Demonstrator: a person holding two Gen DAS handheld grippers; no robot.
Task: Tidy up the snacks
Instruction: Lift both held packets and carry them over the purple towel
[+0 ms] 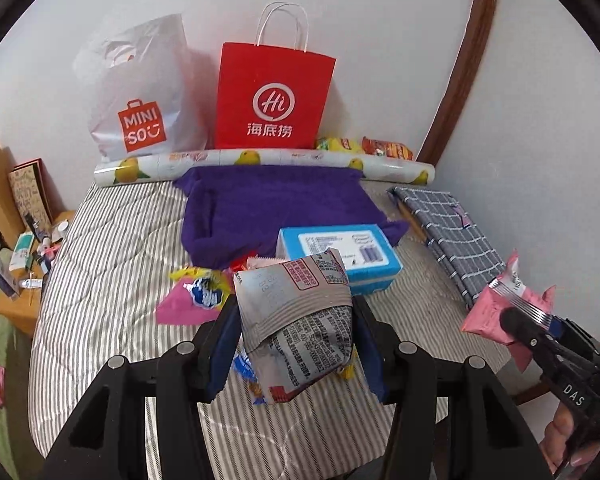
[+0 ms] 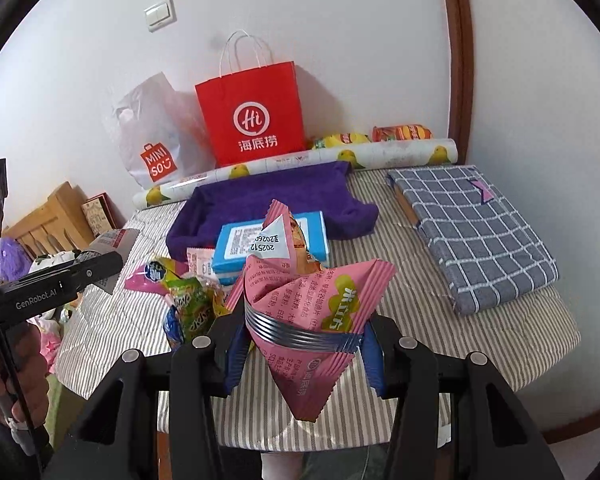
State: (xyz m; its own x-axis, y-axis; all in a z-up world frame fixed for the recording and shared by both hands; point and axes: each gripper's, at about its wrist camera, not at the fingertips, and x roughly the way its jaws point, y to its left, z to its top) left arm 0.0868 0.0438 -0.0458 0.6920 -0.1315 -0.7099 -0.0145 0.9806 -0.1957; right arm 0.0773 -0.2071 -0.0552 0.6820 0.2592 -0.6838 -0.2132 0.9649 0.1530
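My left gripper (image 1: 294,344) is shut on a silver snack packet (image 1: 296,312) and holds it above the striped bed; it also shows at the left of the right wrist view (image 2: 100,266). My right gripper (image 2: 300,344) is shut on a pink snack packet (image 2: 312,320), also seen at the right of the left wrist view (image 1: 500,308). A purple cloth tray (image 2: 260,200) lies on the bed, with a blue box (image 2: 268,244) at its front edge. Loose snack packets (image 2: 188,304) lie in front of it, left of the box.
A red paper bag (image 1: 272,96) and a white Miniso bag (image 1: 144,92) stand against the wall behind a printed roll (image 1: 260,160). Yellow and orange snacks (image 2: 376,136) lie by the roll. A grey checked folded cloth (image 2: 472,232) lies right. A cluttered nightstand (image 1: 24,264) stands left.
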